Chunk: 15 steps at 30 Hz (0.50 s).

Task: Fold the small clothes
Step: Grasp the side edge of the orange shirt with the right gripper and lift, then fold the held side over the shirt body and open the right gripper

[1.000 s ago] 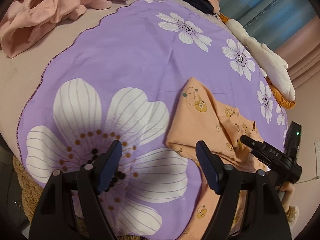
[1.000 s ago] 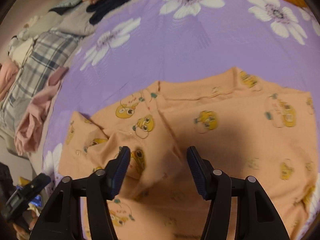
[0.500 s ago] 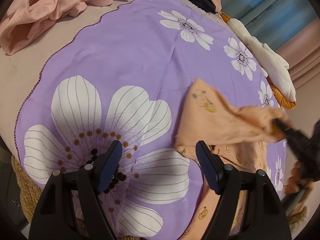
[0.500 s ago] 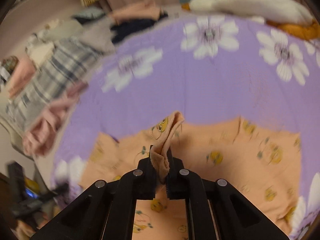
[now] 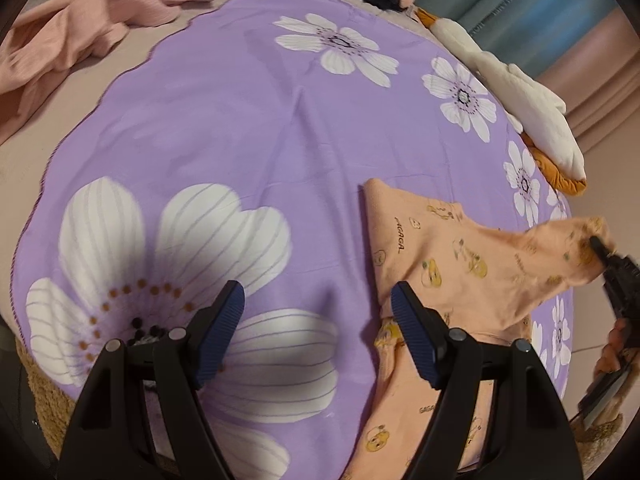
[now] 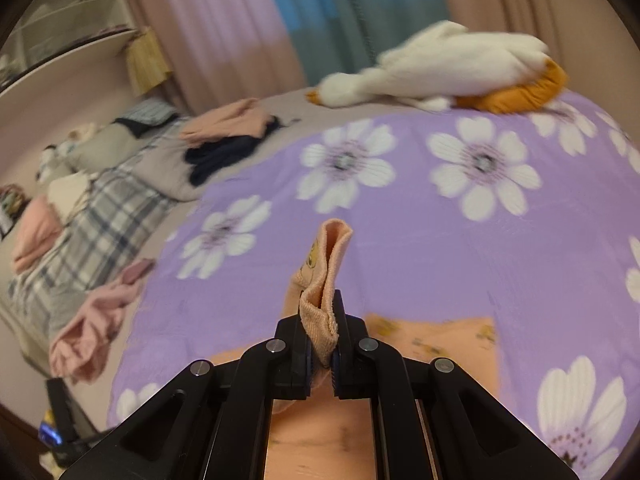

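The peach printed garment [image 5: 448, 276] is found on the purple flowered sheet [image 5: 240, 128], toward its right side in the left wrist view. Most of it lies flat; one edge is lifted clear of the sheet and drawn to the right. That lifted edge is pinched in the right gripper [image 6: 322, 344], whose jaws are clamped on a doubled fold of the fabric; the fold stands up above the pads in the right wrist view. In the left wrist view the same gripper [image 5: 600, 248] is seen at the right edge, with part of a hand [image 5: 616, 344] below it.

The left gripper [image 5: 316, 324] is held above the sheet with jaws spread wide and nothing between them. Its right finger [image 5: 412, 336] overlaps the garment's near edge in the picture; contact cannot be confirmed.

A white and orange plush toy [image 6: 444, 68] is noted at the far edge of the sheet. Pink clothing [image 5: 80, 36] lies on the beige bedding beyond, a dark garment [image 6: 224, 152] further back.
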Each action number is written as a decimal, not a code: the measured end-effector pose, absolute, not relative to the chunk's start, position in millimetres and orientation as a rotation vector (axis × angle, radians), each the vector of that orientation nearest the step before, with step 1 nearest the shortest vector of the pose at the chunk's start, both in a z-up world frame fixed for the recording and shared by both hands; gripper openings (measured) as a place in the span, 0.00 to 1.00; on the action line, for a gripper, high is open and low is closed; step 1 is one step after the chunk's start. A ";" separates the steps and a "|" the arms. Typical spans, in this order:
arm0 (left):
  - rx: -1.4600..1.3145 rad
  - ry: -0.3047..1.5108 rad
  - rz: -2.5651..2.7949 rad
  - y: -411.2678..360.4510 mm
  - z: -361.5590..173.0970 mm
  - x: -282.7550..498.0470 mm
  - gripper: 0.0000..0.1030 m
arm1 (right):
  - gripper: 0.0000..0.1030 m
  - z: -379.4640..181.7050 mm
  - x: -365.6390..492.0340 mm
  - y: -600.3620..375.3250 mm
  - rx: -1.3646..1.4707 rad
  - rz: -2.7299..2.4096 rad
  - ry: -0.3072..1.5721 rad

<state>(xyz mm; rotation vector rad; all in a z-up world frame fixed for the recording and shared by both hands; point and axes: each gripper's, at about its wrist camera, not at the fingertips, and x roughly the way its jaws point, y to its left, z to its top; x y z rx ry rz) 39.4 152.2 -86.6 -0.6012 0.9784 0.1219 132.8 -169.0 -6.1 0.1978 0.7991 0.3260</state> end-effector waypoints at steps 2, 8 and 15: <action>-0.587 0.982 0.102 145.4 -87.2 47.7 0.74 | 0.08 -22.7 133.5 -181.5 0.206 0.277 0.830; -0.544 1.017 0.063 122.9 -94.7 77.0 0.71 | 0.08 -68.1 133.8 -216.8 0.235 0.172 0.926; -0.493 1.082 0.027 97.1 -113.2 102.5 0.58 | 0.08 -101.2 131.3 -237.7 0.265 0.135 1.004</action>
